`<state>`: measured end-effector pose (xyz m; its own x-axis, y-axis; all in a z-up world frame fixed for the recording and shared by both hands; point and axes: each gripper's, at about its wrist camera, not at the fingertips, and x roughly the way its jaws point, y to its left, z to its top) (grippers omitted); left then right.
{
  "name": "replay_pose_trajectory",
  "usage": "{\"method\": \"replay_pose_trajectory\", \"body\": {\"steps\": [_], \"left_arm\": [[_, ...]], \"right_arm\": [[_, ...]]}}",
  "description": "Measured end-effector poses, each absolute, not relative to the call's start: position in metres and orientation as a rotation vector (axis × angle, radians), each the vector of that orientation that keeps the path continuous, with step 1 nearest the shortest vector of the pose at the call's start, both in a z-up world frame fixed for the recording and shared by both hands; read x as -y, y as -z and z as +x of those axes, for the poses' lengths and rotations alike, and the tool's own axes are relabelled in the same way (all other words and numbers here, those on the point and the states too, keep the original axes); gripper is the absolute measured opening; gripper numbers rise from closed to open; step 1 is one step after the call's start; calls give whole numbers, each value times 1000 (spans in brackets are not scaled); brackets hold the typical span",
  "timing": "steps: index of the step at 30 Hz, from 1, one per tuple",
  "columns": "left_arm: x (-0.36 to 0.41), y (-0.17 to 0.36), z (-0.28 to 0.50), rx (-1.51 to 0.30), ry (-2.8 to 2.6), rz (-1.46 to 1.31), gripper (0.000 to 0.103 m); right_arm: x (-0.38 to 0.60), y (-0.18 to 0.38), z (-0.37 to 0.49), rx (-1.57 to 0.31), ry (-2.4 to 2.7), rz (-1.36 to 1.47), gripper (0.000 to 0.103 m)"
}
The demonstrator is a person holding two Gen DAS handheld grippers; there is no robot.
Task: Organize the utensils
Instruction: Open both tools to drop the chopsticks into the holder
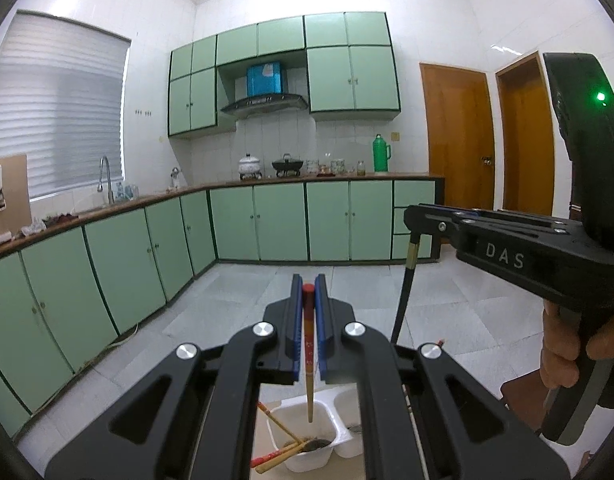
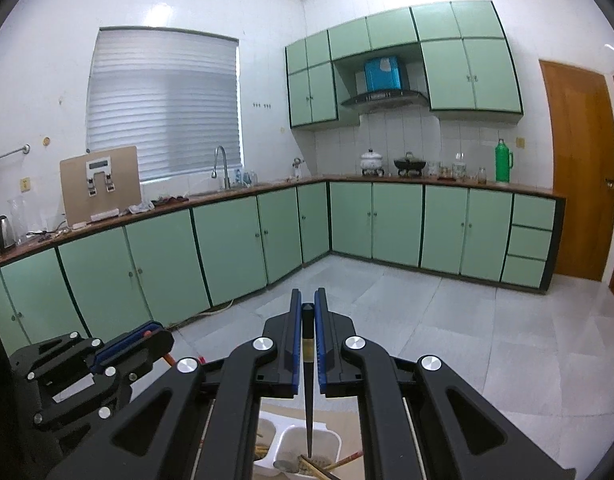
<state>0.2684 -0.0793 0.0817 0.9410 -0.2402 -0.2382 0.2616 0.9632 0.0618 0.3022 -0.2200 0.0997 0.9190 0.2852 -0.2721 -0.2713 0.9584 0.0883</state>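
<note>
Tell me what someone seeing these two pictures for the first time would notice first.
Each gripper pinches a single chopstick pointing down: the left gripper holds a red-topped wooden chopstick above the white utensil holder, and the right gripper holds a black chopstick above the holder's other compartment. Behind them runs an L-shaped kitchen of mint-green cabinets, with a bright green thermos on the counter near the wooden door.

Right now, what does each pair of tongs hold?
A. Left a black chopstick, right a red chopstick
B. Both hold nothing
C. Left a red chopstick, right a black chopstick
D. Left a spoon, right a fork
C: the left tongs clamp a red chopstick, and the right tongs clamp a black chopstick.
</note>
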Motion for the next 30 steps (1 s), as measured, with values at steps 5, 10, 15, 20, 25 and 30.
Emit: {"method": "replay_pose_trajectory", "body": {"steps": [5,10,15,20,25,30], "left_arm": [[72,-58,292,-295,253,76,5],[71,-38,312,-350,250,79,5],[69,-17,324,-412,254,84,5],[62,-6,328,-448,258,73,8],[58,-8,322,-441,250,60,30],[56,-12,308,-425,240,57,50]], "right_arm": [[219,-74,320,-342,-277,45,6],[216,-54,332,-388,-270,33,6],[214,-36,341,-445,-275,29,7],[219,-27,339,-466,-266,35,20],[229,-28,332,-457,-255,52,40],[239,-31,317,-437,-229,60,59]]}}
